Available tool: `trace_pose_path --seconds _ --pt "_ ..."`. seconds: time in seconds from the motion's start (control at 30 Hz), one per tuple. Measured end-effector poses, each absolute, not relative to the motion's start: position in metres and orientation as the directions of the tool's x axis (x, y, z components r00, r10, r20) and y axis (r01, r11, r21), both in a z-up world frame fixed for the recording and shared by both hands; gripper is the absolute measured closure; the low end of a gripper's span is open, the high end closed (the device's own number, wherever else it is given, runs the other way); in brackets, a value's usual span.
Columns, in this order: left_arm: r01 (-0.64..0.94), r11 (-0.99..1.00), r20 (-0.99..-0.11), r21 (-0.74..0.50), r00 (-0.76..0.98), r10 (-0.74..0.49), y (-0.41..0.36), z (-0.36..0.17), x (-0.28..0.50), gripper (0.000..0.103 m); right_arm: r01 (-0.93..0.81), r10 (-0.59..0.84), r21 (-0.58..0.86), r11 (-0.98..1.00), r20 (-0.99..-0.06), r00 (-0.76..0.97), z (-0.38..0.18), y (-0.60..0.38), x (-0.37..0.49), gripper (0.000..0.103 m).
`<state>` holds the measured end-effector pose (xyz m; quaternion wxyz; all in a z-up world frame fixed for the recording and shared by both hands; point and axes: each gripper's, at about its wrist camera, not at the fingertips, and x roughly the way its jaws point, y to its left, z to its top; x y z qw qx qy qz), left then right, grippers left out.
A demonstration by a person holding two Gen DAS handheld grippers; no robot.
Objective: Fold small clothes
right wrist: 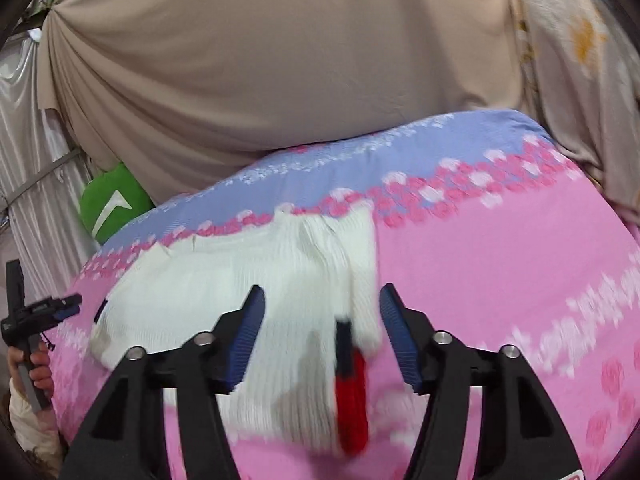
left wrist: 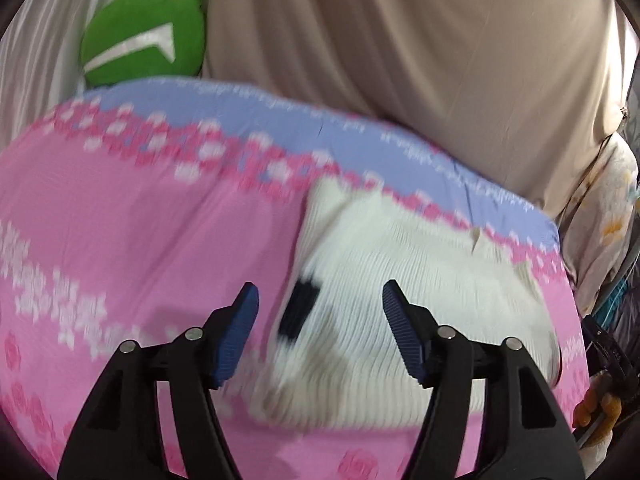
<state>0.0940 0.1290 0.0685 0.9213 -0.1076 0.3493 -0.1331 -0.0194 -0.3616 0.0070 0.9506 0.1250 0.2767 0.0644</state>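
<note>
A small white ribbed knit garment [left wrist: 404,304] lies on the pink patterned bedsheet [left wrist: 140,240]. It has a black patch [left wrist: 298,312] at its left edge. In the right wrist view the garment [right wrist: 224,292] shows a black and red trim [right wrist: 352,396] at its right edge. My left gripper [left wrist: 320,312] is open and empty, hovering over the garment's left part. My right gripper [right wrist: 322,316] is open and empty, hovering over the garment's right part. The left gripper also shows at the left edge of the right wrist view [right wrist: 60,308]. Both views are blurred.
A green cushion [left wrist: 144,44] sits at the bed's far left corner. Beige draped cloth [left wrist: 400,48] hangs behind the bed, with a flowered cloth [right wrist: 580,40] at the right. The bedsheet has a blue border [right wrist: 360,148] along the far edge.
</note>
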Motion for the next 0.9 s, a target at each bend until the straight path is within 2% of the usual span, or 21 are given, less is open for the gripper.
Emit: trace_pose_path --seconds 0.13,0.23,0.27,0.3,0.33,0.4,0.47,0.53,0.6,0.73,0.8,0.9 --pt "0.222 0.93 -0.652 -0.292 0.665 -0.364 0.093 0.063 0.156 0.028 -0.049 0.206 0.269 0.962 -0.595 0.777 -0.006 -0.347 0.05 0.039" --pt "0.205 0.931 -0.711 -0.303 0.602 -0.364 0.073 0.044 0.192 0.031 -0.003 0.18 0.252 0.968 -0.683 0.708 -0.032 -0.343 0.088 0.04" --pt "0.203 0.931 -0.733 -0.305 0.574 -0.365 0.065 0.034 0.203 0.051 -0.001 0.173 0.239 0.971 -0.7 0.693 -0.038 -0.341 0.096 0.045" --pt "0.203 0.932 -0.748 -0.3 0.556 -0.362 0.061 0.028 0.209 0.065 -0.008 0.176 0.234 0.972 -0.707 0.685 -0.041 -0.34 0.1 0.076" --pt "0.209 0.932 -0.757 -0.295 0.545 -0.361 0.058 0.025 0.214 0.094 -0.033 0.214 0.264 0.964 -0.695 0.687 -0.037 -0.34 0.1 0.094" --pt "0.216 0.932 -0.744 -0.292 0.562 -0.363 0.057 0.03 0.218 0.096 -0.067 0.235 0.286 0.956 -0.61 0.757 -0.015 -0.342 0.087 0.095" --pt "0.227 0.933 -0.691 -0.278 0.627 -0.359 0.062 0.051 0.214 0.096 -0.096 0.252 0.317 0.944 -0.501 0.828 0.015 -0.35 0.072 0.096" --pt "0.223 0.934 -0.644 -0.28 0.678 -0.355 0.07 0.069 0.211 0.096 -0.1 0.253 0.34 0.935 -0.445 0.859 0.031 -0.358 0.068 0.096" --pt "0.202 0.947 -0.641 -0.252 0.698 -0.319 0.072 0.072 0.221 0.096 -0.047 0.189 0.289 0.956 -0.485 0.854 0.022 -0.361 0.084 0.096" --pt "0.161 0.97 -0.749 -0.18 0.617 -0.241 0.06 0.02 0.256 0.096 0.046 0.141 0.24 0.97 -0.704 0.696 -0.048 -0.364 0.136 0.096" --pt "0.167 0.972 -0.736 -0.163 0.636 -0.232 0.058 0.012 0.253 0.096 0.054 0.148 0.266 0.962 -0.681 0.717 -0.042 -0.367 0.13 0.095" --pt "0.175 0.975 -0.704 -0.137 0.675 -0.22 0.056 0.026 0.238 0.091 0.082 0.101 0.262 0.962 -0.614 0.783 -0.017 -0.37 0.105 0.089"
